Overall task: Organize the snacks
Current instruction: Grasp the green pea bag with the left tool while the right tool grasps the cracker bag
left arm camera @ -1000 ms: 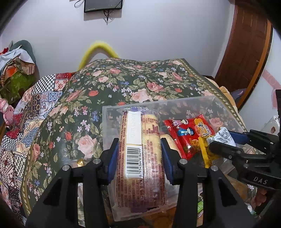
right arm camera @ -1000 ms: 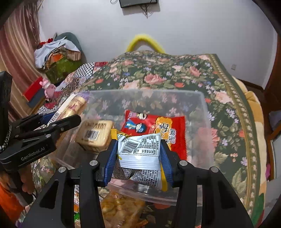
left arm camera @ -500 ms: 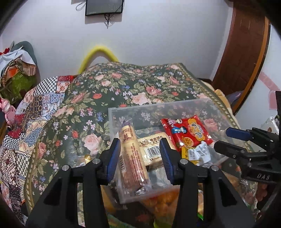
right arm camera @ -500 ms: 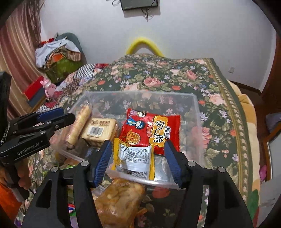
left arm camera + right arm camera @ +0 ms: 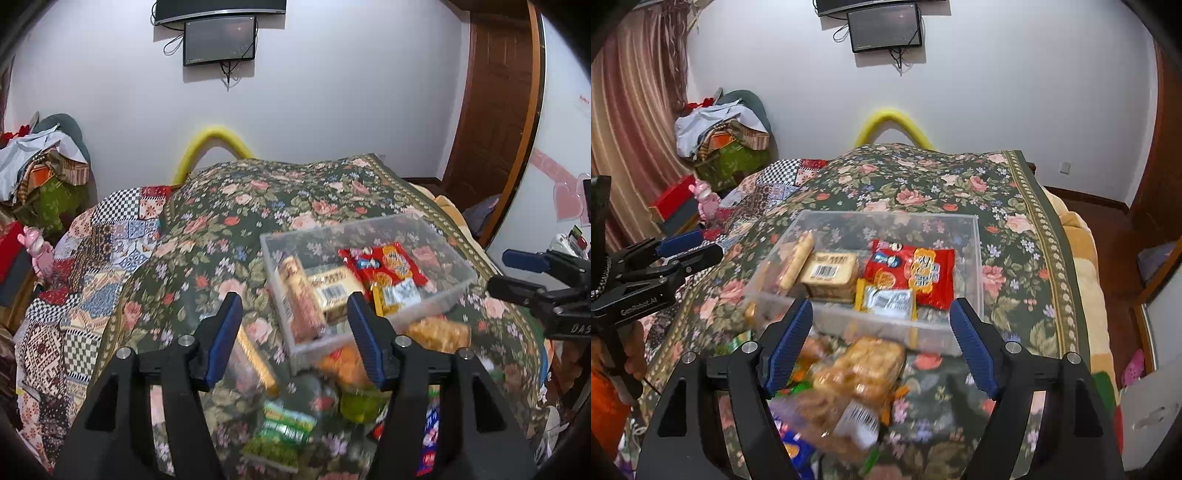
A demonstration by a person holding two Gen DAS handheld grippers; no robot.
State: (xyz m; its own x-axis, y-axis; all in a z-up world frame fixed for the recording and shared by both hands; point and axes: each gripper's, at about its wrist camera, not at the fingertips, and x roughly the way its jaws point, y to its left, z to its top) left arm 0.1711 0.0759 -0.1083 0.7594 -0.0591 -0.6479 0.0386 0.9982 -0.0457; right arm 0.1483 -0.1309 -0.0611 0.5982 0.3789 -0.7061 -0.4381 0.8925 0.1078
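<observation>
A clear plastic box (image 5: 973, 258) (image 5: 448, 245) sits on the floral bedspread. In it lie a long biscuit roll (image 5: 796, 262) (image 5: 301, 299), a tan biscuit pack (image 5: 831, 273) (image 5: 332, 288), a red snack bag (image 5: 910, 271) (image 5: 384, 264) and a yellow-edged silver sachet (image 5: 886, 301) (image 5: 397, 293). My left gripper (image 5: 293, 338) is open and empty, just in front of the box. My right gripper (image 5: 881, 345) is open and empty above loose snacks near the box's front wall.
Loose snack packs lie on the bed in front of the box: a bag of golden crackers (image 5: 864, 365), a green pack (image 5: 280, 434) and an orange pack (image 5: 341, 363). Each gripper shows in the other's view, the right (image 5: 535, 280) and the left (image 5: 665, 258).
Both grippers let go of their snacks into the box, opened and drew back and up. The biscuit roll and the sachet now lie in the box.
</observation>
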